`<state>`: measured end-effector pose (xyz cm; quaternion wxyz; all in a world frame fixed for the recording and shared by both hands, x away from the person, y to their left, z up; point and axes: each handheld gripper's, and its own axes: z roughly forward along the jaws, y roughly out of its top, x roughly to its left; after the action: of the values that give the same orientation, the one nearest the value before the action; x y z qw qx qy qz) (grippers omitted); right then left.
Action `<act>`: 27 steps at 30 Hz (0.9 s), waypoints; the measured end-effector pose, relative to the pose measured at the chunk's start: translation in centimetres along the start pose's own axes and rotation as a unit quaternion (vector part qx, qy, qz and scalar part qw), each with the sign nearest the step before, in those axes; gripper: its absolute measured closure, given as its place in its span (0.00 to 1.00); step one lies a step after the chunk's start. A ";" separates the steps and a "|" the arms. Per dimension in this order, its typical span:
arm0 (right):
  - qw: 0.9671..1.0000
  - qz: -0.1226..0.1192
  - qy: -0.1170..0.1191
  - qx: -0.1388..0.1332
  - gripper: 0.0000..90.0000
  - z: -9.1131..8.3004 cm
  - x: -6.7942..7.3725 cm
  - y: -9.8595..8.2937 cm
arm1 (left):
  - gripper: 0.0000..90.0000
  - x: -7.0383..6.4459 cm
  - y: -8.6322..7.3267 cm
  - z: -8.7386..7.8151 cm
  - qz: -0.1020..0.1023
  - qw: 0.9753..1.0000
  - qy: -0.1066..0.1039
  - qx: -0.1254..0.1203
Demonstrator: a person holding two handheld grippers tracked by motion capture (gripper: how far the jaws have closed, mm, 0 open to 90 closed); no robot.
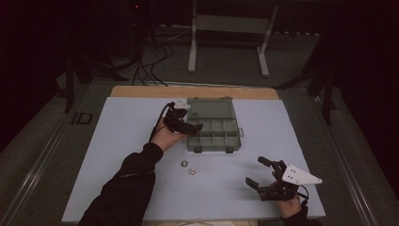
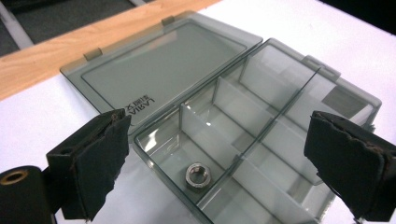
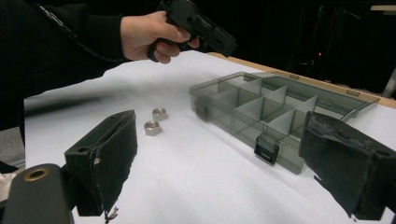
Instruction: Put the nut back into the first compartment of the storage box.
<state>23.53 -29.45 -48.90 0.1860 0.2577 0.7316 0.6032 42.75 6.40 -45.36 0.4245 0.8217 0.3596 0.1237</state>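
Note:
A clear grey compartment box (image 1: 238, 134) lies open at the table's middle, its lid (image 2: 163, 70) folded flat behind it. One steel nut (image 2: 199, 176) rests in a near corner compartment. My left gripper (image 1: 190, 117) hovers open over the box's left end, and its jaws straddle the box (image 2: 154, 133) from above. Two more nuts (image 1: 184, 164) (image 1: 192, 171) lie loose on the white sheet in front of the box. My right gripper (image 1: 254, 170) stands open and empty near the front right, facing the nuts (image 3: 152, 127) and the box (image 3: 243, 126).
A white sheet (image 1: 122, 155) covers the table, with a wooden edge (image 1: 141, 91) showing at the back. Beyond the table stand a grey frame (image 1: 230, 28) and cables (image 1: 150, 61) on the dark floor.

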 end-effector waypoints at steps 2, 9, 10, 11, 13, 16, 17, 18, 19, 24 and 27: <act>1.000 0.000 0.000 0.000 0.13 0.0 0.0 0.0 | 0.07 -0.1 0.0 -0.3 0.000 1.000 -0.006 -0.005; 1.000 -0.001 -0.002 0.001 0.13 0.0 0.0 0.0 | 0.06 -0.6 -0.4 -2.5 0.011 0.999 -0.030 -0.015; 1.000 -0.001 -0.002 0.001 0.13 0.0 0.0 0.0 | 0.06 -0.7 -0.5 -2.8 0.014 0.999 -0.031 -0.013; 1.000 -0.001 -0.002 0.001 0.13 0.0 0.0 0.0 | 0.06 -0.7 -0.5 -2.8 0.014 0.999 -0.031 -0.013; 1.000 -0.001 -0.002 0.001 0.13 0.0 0.0 0.0 | 0.06 -1.0 -0.8 -3.6 0.022 0.999 -0.033 -0.010; 1.000 -0.001 -0.003 0.001 0.13 0.0 0.0 0.0 | 0.06 -1.2 -1.0 -4.2 0.022 0.999 -0.039 -0.013; 1.000 -0.001 -0.003 0.001 0.13 0.0 0.0 0.0 | 0.06 -1.3 -1.1 -4.5 0.022 0.999 -0.036 -0.016; 1.000 -0.001 -0.003 0.001 0.13 0.0 0.0 0.0 | 0.06 -1.4 -1.2 -4.9 0.023 0.999 -0.039 -0.017; 1.000 0.000 -0.002 0.001 0.13 0.0 0.0 0.0 | 0.06 -1.6 -1.3 -5.3 0.024 0.999 -0.040 -0.018; 1.000 -0.001 -0.003 0.002 0.13 0.0 0.1 0.0 | 0.06 -2.2 -1.8 -6.6 0.034 0.998 -0.049 -0.023; 1.000 -0.001 -0.003 0.001 0.13 0.0 0.1 0.0 | 0.06 -2.6 -2.3 -7.1 0.039 0.997 -0.057 -0.024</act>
<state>23.50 -29.39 -48.90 0.1888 0.2593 0.7318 0.6014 36.15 9.81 -42.62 0.4587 0.8306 0.2990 0.1014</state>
